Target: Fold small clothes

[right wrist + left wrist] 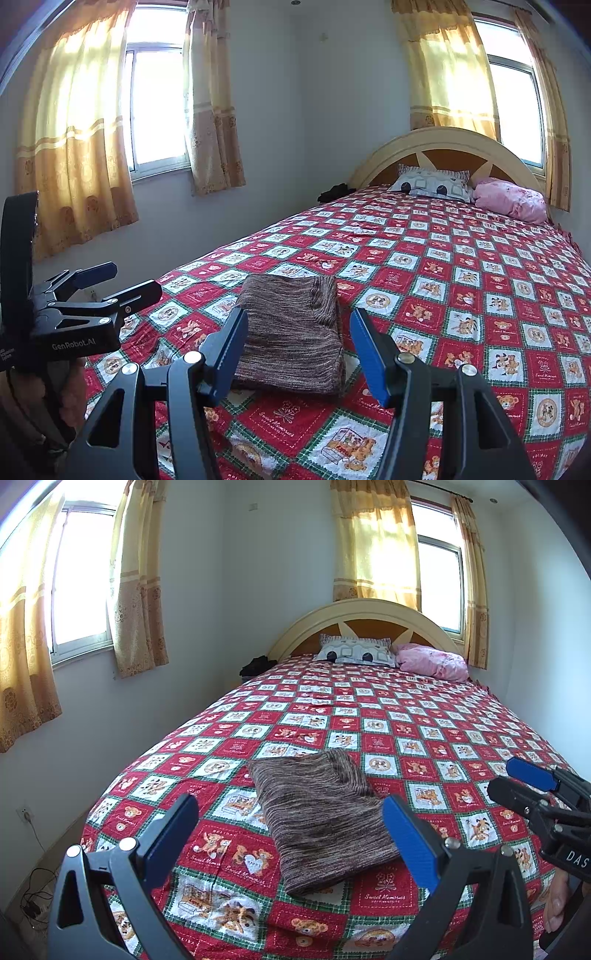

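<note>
From my remote post, I see my left gripper (290, 825) and right gripper (298, 350) hovering above the foot of the bed, both with jaws standing wide apart and gripping nothing. Just beyond them a folded brown striped garment (321, 819) lies flat on the red patchwork bedspread (406, 716). Farther off, two pillows (356, 650) rest against the arched headboard (364, 614) below curtained windows (441, 583).

Folded brown garment (291, 332) on the checkered bedspread (461, 280) — right gripper (299, 354) fingers apart.
</note>
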`<state>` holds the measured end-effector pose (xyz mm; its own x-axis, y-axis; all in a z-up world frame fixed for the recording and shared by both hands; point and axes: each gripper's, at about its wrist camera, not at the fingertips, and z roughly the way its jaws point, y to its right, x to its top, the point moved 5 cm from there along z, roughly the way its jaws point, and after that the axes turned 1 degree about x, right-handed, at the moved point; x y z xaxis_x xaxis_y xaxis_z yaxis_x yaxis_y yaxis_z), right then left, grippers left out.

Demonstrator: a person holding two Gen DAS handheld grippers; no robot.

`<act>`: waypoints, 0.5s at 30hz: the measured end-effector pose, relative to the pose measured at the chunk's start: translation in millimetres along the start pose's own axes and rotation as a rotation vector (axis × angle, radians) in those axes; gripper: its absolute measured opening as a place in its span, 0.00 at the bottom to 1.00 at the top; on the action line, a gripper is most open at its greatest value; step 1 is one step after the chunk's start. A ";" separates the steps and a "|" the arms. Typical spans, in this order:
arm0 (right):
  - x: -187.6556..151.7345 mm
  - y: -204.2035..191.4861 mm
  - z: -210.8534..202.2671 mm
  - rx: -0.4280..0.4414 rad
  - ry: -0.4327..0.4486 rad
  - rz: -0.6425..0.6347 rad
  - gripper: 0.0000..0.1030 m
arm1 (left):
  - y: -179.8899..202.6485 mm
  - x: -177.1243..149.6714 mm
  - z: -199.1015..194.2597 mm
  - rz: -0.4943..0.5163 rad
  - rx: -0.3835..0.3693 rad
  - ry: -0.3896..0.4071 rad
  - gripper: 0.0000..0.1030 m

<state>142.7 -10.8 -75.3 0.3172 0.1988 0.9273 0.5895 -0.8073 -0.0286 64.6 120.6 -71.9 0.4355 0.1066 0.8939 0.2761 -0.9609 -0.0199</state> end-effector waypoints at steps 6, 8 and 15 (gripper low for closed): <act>1.5 -0.2 -2.2 -0.006 0.013 0.005 0.57 | -0.4 3.5 -1.3 0.009 -0.003 0.012 1.00; 2.9 -0.3 -4.6 -0.008 0.027 0.007 0.57 | -1.5 5.7 -2.9 0.009 0.000 0.020 1.00; 7.6 -0.2 -13.7 -0.017 0.067 0.009 0.57 | -2.4 14.4 -14.9 0.015 -0.012 0.064 1.00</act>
<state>134.8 -16.7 -63.2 0.2715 0.1543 0.9500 0.5743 -0.8180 -0.0312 57.4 120.6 -52.3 0.3839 0.0759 0.9203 0.2591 -0.9654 -0.0284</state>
